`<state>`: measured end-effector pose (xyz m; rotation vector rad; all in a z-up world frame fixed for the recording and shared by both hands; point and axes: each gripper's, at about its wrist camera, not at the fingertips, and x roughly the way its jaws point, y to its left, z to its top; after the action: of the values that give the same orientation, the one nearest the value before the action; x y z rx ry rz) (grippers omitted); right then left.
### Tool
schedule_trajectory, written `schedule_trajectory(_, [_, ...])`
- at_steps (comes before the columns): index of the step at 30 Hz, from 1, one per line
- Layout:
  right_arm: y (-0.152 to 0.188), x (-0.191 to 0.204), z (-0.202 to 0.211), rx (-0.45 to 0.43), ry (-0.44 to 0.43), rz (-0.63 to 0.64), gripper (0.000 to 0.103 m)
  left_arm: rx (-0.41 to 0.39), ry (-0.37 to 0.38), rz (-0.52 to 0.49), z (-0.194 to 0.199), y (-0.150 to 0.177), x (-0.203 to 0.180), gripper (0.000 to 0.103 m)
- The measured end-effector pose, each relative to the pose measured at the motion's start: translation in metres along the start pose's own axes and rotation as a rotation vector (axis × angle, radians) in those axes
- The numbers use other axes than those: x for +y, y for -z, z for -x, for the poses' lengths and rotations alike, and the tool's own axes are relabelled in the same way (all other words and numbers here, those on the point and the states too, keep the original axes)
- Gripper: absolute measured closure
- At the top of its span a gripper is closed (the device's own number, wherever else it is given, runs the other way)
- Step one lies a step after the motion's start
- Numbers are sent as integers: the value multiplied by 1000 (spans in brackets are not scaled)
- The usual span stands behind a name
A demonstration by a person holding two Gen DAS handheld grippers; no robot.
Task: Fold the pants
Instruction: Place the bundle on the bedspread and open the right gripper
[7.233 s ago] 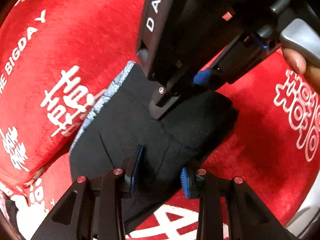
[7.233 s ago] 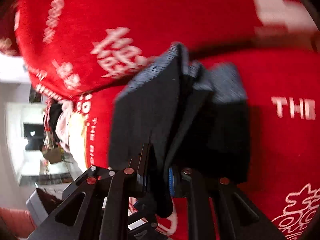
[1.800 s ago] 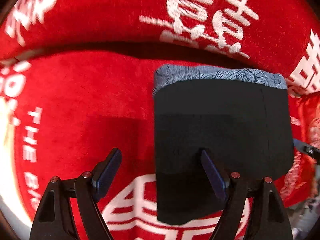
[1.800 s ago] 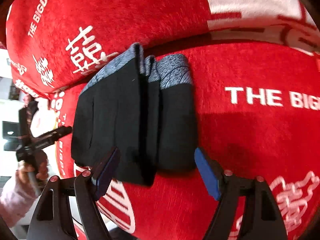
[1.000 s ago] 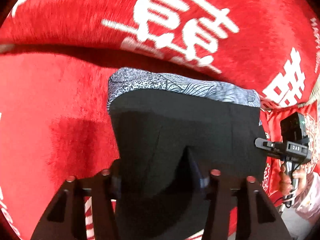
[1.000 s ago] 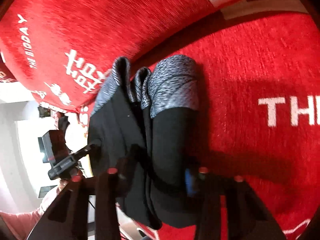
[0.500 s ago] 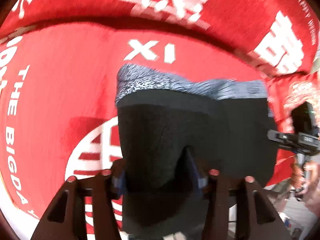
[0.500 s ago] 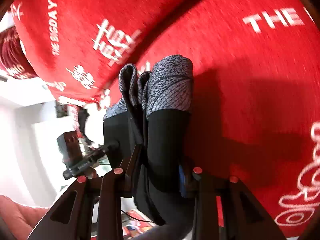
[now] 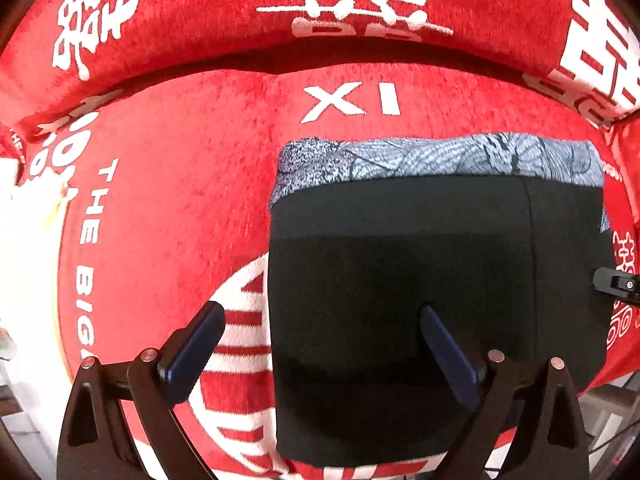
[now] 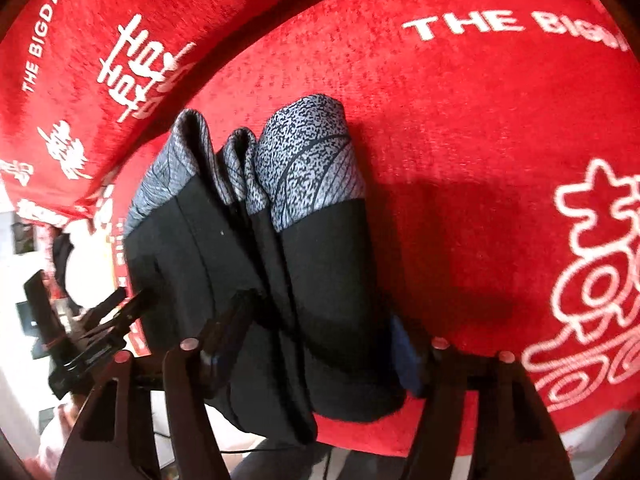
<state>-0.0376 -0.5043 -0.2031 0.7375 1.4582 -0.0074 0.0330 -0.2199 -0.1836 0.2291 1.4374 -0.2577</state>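
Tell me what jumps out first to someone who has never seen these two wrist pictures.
The folded black pants with a grey patterned waistband lie in the middle of a bright red cushion printed with white characters and lettering. The left claw is opening, one finger on each side of the bundle's left edge. The right claw is also opening, straddling the stacked folds from the end.

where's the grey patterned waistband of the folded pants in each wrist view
Left wrist: the waistband runs as a flat strip across the upper right, topping the black pants.
Right wrist: it sits upper centre, bunched in upright folds.
Shared landmark: the red cushion, lettered THE BIG.
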Motion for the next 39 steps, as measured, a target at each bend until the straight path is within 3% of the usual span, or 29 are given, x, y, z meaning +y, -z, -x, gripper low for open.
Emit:
schedule_trajectory(10, [37,18,35,-99,204,48,14,14,-34,6,39,14,-9,4])
schedule_trajectory(12, [45,25,43,-117,229,65,0,12,-32,3,48,16,-12,1])
schedule_trajectory(18, [65,55,68,-168,258,111,0,26,14,-15,70,24,-19,1])
schedule_trajectory(24, [82,77,82,-152,243,102,0,10,14,-27,93,34,-20,1])
schedule_trajectory(32, [97,103,87,-125,308,118,0,16,-38,-80,113,49,-21,1])
schedule_trajectory(39, [107,122,93,-112,349,154,0,49,-7,-70,128,58,-18,1])
